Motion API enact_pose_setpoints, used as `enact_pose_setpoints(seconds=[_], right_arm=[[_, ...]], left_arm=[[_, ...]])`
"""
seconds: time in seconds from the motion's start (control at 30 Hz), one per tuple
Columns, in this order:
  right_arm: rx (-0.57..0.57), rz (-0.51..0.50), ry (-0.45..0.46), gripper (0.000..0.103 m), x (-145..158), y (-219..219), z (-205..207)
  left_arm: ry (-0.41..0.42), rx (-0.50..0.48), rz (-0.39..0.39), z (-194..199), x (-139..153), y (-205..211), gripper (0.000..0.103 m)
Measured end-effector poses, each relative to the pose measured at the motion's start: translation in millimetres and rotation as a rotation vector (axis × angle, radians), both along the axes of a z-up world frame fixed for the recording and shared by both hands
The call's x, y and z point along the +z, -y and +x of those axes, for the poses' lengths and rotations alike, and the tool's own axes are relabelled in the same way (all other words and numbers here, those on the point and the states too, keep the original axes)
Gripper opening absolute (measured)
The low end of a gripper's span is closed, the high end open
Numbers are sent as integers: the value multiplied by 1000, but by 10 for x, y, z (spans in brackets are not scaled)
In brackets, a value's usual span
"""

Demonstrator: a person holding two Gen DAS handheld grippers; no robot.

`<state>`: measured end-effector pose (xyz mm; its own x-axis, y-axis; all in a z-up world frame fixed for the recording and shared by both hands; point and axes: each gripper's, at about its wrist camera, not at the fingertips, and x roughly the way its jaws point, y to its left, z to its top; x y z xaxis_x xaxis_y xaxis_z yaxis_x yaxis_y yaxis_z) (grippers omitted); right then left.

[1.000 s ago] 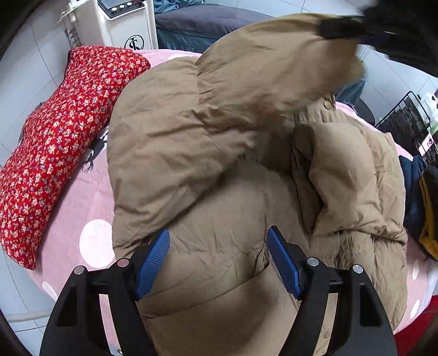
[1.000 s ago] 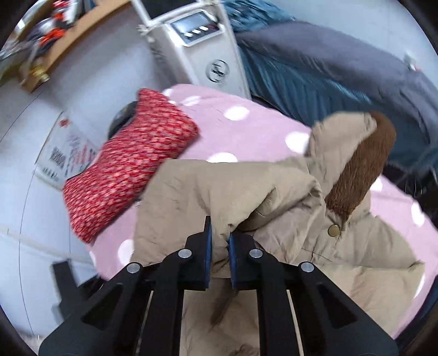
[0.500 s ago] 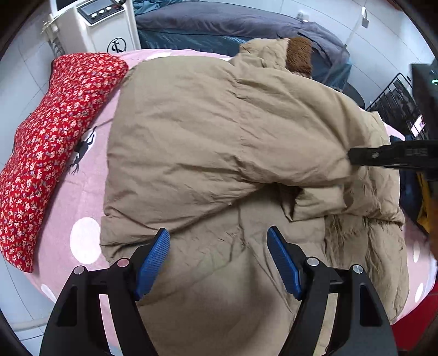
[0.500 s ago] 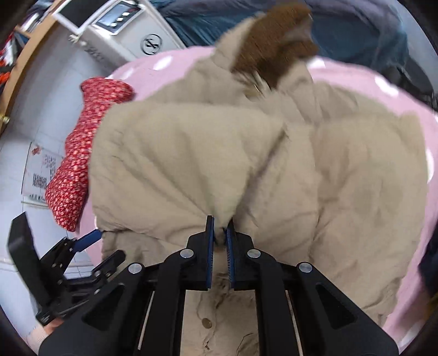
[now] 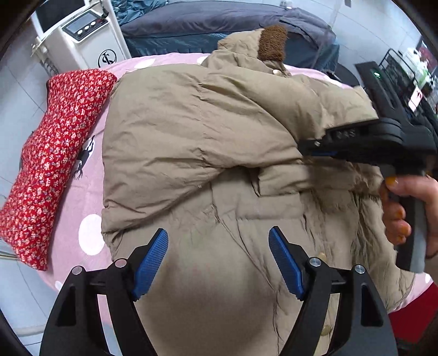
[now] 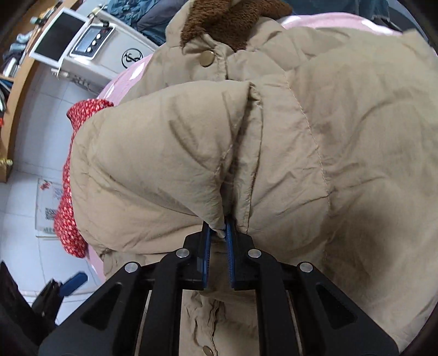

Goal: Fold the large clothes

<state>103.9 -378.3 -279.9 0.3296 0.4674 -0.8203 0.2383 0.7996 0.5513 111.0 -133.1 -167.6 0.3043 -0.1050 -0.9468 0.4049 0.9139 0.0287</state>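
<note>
A large tan padded coat [image 5: 191, 142] with a brown fleece collar [image 5: 272, 42] lies on a pink spotted cover [image 5: 90, 191]. Its left sleeve is folded across the chest. My left gripper [image 5: 219, 263] is open and empty, hovering over the coat's lower part. My right gripper [image 6: 219, 232] is shut on the sleeve's cuff [image 6: 219, 226] and holds it low over the coat's right side; it also shows in the left wrist view [image 5: 312, 149], held by a hand. The coat [image 6: 328, 137] fills the right wrist view.
A red floral cushion [image 5: 52, 158] lies along the cover's left edge. A white appliance [image 5: 82, 35] and dark blue bedding [image 5: 219, 19] stand behind. A black wire rack [image 5: 402, 65] stands at the right. White tiled floor [image 6: 32, 153] lies at the left.
My right gripper has carried the sleeve down and across the coat to its right side. The sleeve now lies flat over the chest. My left gripper stayed open over the hem.
</note>
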Motion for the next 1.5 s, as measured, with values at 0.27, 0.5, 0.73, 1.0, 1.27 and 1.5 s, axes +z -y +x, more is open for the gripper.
enact_pose_setpoints(seconds=[0.27,0.5,0.73,1.0,1.27,1.5], right_arm=[[-7,-20,20,10,-49,-47,-18],[-73,13,-5,29,106,73,-147],[-175,-136,24,63,487,138,-382],[-142,-372,158,67,1047,-154,-269],[-172,-298,-27,69,508,-114,-36],[-144,-284,-76,76,151,-135,43]], left_arm=[[-7,-33,0,-242,95,154,80],[1,-58,-4,-104,42,141,82],[34,-59,-28,484,-15,-112,82],[64,-15,-122,1247,-60,-341,82],[56,-71,-53,1464,-479,-108,88],[-2,-65,18,1546,-774,-51,91]])
